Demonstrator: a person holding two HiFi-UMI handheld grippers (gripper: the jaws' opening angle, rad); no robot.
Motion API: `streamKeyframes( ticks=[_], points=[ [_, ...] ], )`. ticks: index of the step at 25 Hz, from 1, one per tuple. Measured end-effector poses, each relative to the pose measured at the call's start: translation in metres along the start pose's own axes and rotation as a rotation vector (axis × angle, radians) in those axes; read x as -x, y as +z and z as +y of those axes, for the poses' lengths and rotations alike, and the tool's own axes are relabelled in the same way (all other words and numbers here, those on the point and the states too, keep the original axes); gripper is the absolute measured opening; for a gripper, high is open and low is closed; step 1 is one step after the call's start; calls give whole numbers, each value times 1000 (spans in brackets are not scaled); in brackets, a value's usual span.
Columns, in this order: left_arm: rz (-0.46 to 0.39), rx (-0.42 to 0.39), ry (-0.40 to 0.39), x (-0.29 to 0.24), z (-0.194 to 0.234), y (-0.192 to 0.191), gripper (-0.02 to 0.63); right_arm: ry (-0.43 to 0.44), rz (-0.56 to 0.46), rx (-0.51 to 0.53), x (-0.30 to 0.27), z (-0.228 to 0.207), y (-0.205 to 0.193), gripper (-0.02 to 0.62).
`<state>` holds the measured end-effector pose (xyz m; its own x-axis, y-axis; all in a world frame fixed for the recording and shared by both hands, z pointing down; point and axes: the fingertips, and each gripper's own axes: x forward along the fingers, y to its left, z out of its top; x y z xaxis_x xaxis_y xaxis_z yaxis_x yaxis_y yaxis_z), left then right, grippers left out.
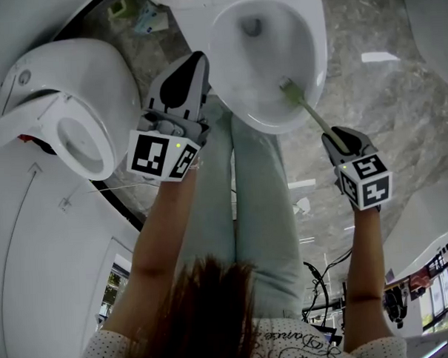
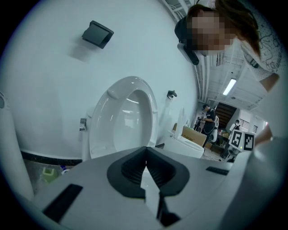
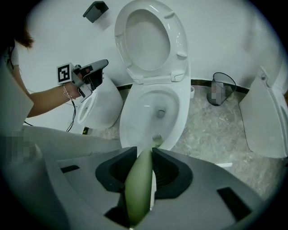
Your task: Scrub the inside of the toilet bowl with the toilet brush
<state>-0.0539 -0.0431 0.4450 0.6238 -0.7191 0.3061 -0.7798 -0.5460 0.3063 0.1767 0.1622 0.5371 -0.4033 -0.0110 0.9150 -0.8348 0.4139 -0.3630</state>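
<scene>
Two grippers are seen. Right gripper [image 3: 140,155] is clamped on the green handle of the toilet brush [image 1: 311,113]. Brush head is pressed against the inner wall of the toilet bowl [image 1: 316,37], just under its right-hand rim, apart from the drain. Left gripper [image 2: 145,158] is closed with nothing between the jaws. It is held beside the bowl's left rim, near a second toilet [image 1: 93,69].

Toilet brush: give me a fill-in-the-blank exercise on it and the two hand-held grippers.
The right hand-held gripper is shut on the ____ of the toilet brush.
The brush's bristles are ____ the toilet bowl.
The left hand-held gripper holds ____.
Missing words: handle; inside; nothing.
</scene>
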Motion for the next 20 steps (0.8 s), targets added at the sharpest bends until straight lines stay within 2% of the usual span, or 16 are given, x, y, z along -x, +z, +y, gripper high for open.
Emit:
streamKeyframes(
  ticks=[20],
  points=[
    [-7, 25, 21, 0, 13, -3, 2, -101, -28, 101, -2, -22, 37, 115]
  ],
)
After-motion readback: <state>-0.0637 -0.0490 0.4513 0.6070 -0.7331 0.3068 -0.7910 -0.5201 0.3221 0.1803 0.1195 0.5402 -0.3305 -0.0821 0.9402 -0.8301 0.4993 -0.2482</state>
